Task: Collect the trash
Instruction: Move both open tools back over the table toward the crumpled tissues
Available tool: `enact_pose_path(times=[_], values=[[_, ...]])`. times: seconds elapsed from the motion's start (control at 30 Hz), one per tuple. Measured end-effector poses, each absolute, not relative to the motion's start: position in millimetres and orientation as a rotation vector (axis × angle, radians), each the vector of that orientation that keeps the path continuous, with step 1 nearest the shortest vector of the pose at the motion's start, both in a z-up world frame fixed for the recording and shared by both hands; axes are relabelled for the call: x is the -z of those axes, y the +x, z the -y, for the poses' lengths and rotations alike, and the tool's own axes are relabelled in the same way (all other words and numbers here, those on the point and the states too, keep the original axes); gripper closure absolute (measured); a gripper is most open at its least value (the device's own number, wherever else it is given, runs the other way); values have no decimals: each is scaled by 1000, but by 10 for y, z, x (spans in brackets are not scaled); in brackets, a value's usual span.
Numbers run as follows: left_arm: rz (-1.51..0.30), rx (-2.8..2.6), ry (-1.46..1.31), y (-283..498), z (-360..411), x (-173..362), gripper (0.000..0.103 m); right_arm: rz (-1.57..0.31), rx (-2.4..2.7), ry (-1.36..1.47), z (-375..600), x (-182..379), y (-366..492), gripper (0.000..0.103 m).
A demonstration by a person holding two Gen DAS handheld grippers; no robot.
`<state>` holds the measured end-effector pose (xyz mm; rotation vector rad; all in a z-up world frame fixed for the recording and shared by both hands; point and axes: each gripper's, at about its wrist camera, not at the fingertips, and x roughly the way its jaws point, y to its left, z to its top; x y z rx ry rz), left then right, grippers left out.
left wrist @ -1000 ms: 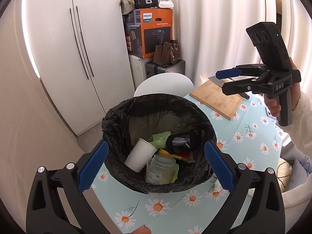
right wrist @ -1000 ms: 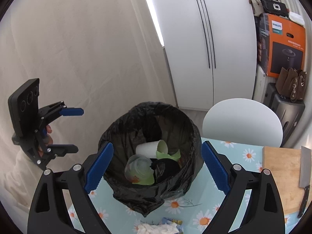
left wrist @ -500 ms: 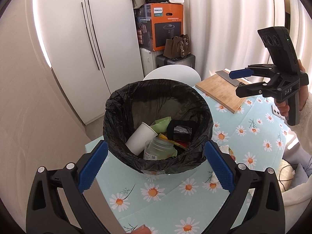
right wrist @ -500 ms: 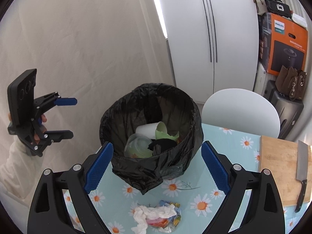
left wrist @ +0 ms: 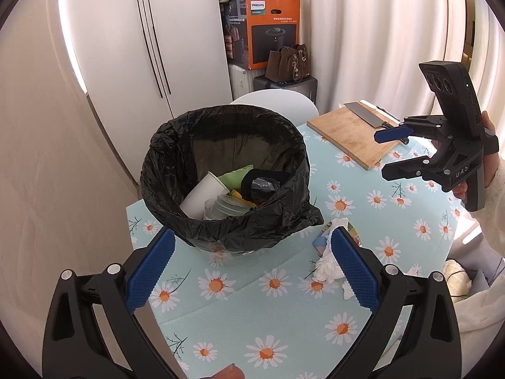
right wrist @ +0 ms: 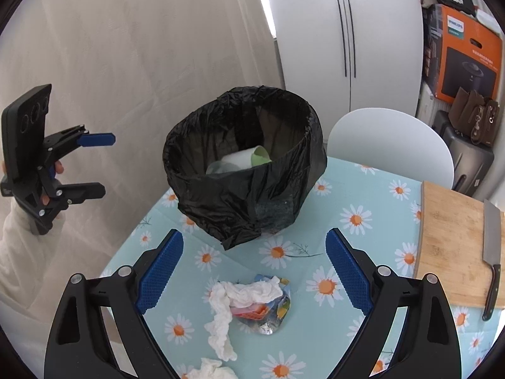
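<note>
A black-lined trash bin (left wrist: 221, 173) (right wrist: 246, 164) stands on the daisy-print table, holding a paper cup (left wrist: 202, 195), a clear plastic cup and other scraps. In front of it lie crumpled white tissue (right wrist: 240, 297) (left wrist: 328, 265) and a colourful foil wrapper (right wrist: 268, 312); another tissue wad (right wrist: 211, 369) sits at the near edge. My left gripper (left wrist: 249, 271) (right wrist: 91, 162) is open, held above the table short of the bin. My right gripper (right wrist: 254, 271) (left wrist: 391, 151) is open, empty, hovering over the tissue and wrapper.
A wooden cutting board (right wrist: 451, 243) (left wrist: 353, 135) with a cleaver (right wrist: 492, 249) lies on the table's right side. A white chair back (right wrist: 391, 145) stands behind the table. Boxes and bags are stacked by the cupboard. Curtains hang on the left.
Both grippers have pulled back and away from the bin, which now looks smaller and farther. The tissue and wrapper on the table have come into view. Both stay open.
</note>
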<state>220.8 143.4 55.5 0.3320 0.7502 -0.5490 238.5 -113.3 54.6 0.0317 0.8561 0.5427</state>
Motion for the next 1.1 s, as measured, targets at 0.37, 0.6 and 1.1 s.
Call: enact_pose_path(times=[0.37,0.6,1.1], values=[[-824,547,308,1948,-1137,-196,6,-955,-583,-28,1298,-183,2015,16],[-884,535,283,1741,-962,126,6,-1011,-650,-79,1362,9,1714,16],[-977,480,268,1236,-653,577,6,-1132,-808,-116,1384,570,1301,17]])
